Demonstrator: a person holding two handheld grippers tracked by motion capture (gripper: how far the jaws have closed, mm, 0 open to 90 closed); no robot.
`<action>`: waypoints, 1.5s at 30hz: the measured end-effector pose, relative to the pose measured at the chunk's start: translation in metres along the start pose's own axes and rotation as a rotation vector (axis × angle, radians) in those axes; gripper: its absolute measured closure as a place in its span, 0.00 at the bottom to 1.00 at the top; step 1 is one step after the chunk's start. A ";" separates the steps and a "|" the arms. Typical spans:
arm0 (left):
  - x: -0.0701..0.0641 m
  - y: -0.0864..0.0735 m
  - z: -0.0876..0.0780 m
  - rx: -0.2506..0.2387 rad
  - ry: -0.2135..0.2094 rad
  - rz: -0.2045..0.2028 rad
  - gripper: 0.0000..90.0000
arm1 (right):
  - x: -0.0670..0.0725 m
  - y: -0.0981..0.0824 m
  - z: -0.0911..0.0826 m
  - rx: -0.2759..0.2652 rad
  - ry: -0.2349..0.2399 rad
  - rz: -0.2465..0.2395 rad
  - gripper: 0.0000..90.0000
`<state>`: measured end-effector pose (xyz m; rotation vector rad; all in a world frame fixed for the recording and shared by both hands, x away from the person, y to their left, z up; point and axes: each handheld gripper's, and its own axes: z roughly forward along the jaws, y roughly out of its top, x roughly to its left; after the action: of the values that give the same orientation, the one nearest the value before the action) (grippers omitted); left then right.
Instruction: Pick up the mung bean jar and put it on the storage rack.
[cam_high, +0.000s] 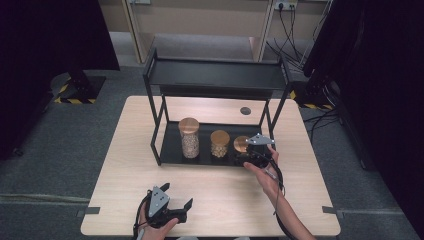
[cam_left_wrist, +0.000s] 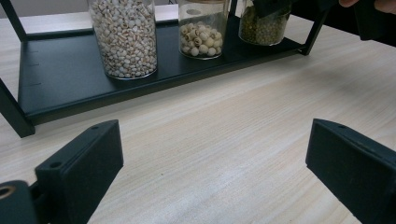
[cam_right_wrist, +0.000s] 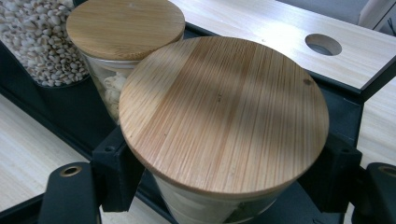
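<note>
Bamboo lid (cam_right_wrist: 224, 116), round and finely striped, caps the short glass jar (cam_left_wrist: 264, 25) of green beans between the right gripper's (cam_high: 254, 150) jaws, which sit against its sides just under the lid. That hand (cam_high: 266, 175) reaches forward to the black metal rack's (cam_high: 172, 145) lower shelf. Nearer, the left gripper (cam_high: 176, 196) hovers over the pale wood table (cam_high: 220, 195), jaws spread wide and empty. Beyond it stand a middle jar (cam_high: 220, 143) and a tall jar (cam_high: 189, 137) of pale grains.
</note>
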<state>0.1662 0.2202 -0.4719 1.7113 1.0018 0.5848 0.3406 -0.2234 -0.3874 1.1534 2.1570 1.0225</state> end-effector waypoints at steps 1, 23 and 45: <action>0.000 0.000 0.000 0.000 0.000 0.001 0.04 | 0.000 0.001 0.001 0.002 -0.003 0.000 0.28; 0.000 0.000 -0.001 -0.002 -0.001 0.002 0.04 | 0.009 0.002 0.023 0.019 -0.058 0.030 0.28; -0.001 0.001 -0.002 -0.005 -0.002 0.007 0.04 | 0.020 0.000 0.012 0.010 -0.090 0.128 0.12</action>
<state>0.1645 0.2197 -0.4705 1.7115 0.9925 0.5893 0.3383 -0.2021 -0.3961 1.3312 2.0429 0.9948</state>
